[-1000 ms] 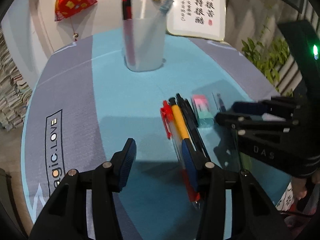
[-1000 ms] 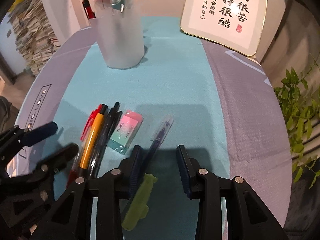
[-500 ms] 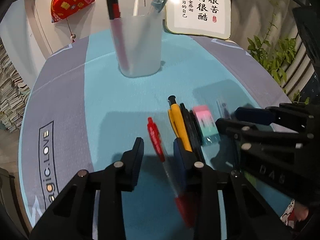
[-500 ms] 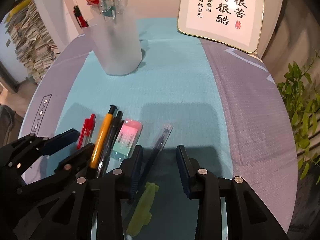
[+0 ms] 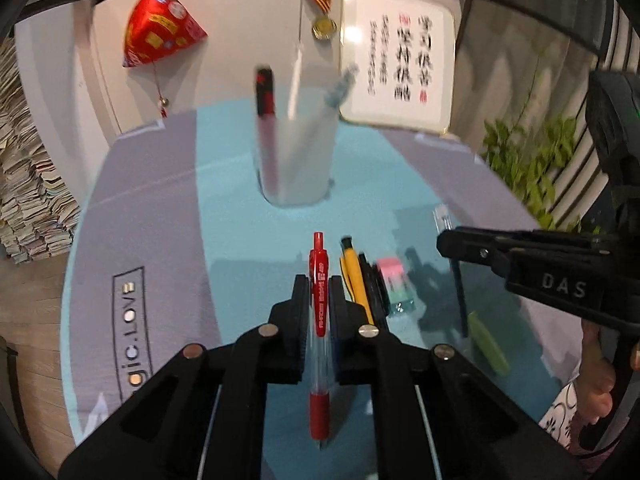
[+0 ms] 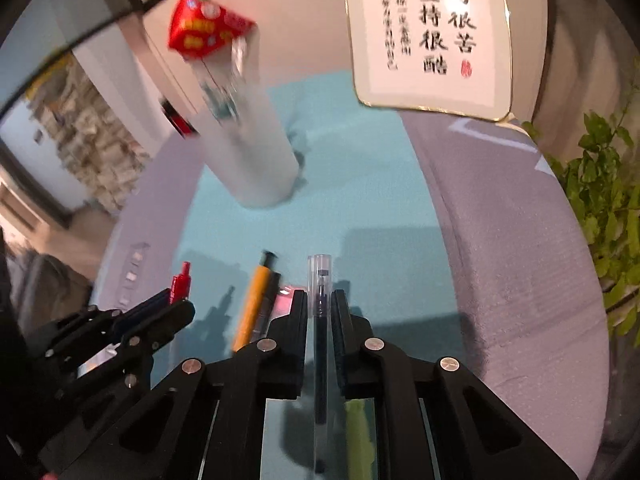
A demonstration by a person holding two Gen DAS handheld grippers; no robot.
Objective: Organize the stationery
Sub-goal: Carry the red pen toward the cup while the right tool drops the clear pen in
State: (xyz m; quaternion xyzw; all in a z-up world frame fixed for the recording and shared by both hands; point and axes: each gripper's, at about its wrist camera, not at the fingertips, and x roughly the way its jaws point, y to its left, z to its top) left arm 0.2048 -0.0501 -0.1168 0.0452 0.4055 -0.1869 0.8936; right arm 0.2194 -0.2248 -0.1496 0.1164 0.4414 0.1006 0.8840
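while both of my jaw pairs have just been closing, each now pinches a pen: left gripper (image 5: 319, 300) pressed on the red pen (image 5: 320, 292), right gripper (image 6: 319, 312) pressed on the clear pen with dark ink (image 6: 321, 320), both pens lying along the fingers and sticking out past the tips.

items, surface: round table (image 5: 132, 200), cover grey at the sides with a turquoise band (image 5: 240, 216) down the middle; white lettering in a box on the grey part at left.

items on the band: frosted pen cup (image 5: 296, 160), upright at the far end, holding a red-and-black pen and two or three pale ones (blurred, count unsure). yellow pen (image 5: 356, 280) and black pen (image 5: 370, 280) side by side, touching; pink-and-green eraser (image 5: 394, 284) just beside them. green cap-like piece (image 5: 488, 344) near the table's near edge, under the right gripper.

items, room: framed calligraphy panel (image 6: 432, 36) leaning behind the table; red pouch ornament (image 5: 160, 24) and a medal on a striped ribbon (image 5: 323, 28) hung against the pale wall; stacked papers (image 5: 28, 200) at left; green leafy plant (image 6: 608, 200) at right; wood-look floor at lower left. a hand behind the right gripper, partly seen.
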